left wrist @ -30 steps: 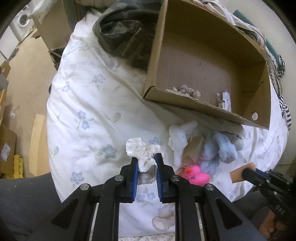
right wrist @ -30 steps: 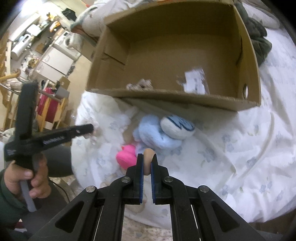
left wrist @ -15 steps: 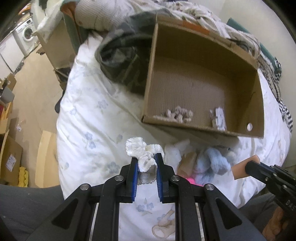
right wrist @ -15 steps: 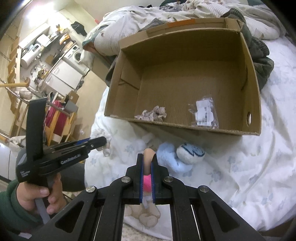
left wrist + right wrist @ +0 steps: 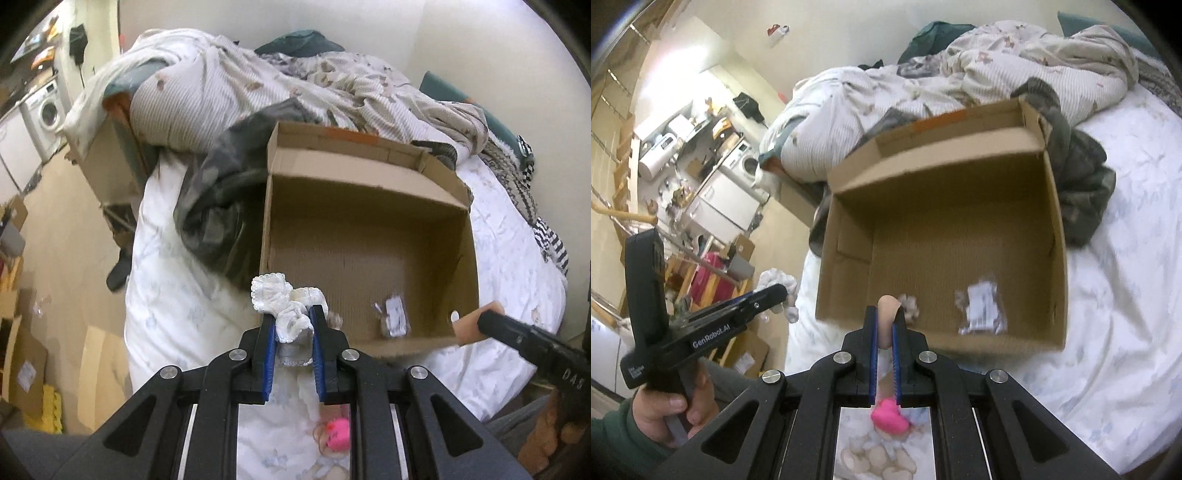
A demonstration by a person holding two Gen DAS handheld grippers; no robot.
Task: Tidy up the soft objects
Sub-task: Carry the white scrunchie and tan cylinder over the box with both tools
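My left gripper [image 5: 292, 321] is shut on a white frilly cloth [image 5: 282, 301] and holds it above the near left corner of an open cardboard box [image 5: 465, 258]. My right gripper [image 5: 885, 321] is shut on a beige soft piece [image 5: 887, 314] and holds it above the near wall of the same box [image 5: 1058, 266]. The box holds a small grey crumpled piece [image 5: 910, 306] and a clear plastic packet [image 5: 982, 308]. A pink duck toy [image 5: 889, 421] lies on the bed below both grippers; it also shows in the left wrist view [image 5: 338, 434].
The box sits on a white flowered bed sheet [image 5: 173, 306]. A dark camouflage garment [image 5: 218, 206] lies by the box's left side. Crumpled striped bedding [image 5: 258, 88] is piled behind. A floor with cardboard boxes [image 5: 22, 365] lies to the left.
Both grippers rose and moved forward toward the box, carrying the cloth and the beige piece. The toys on the bed dropped below the fingers, mostly out of sight.
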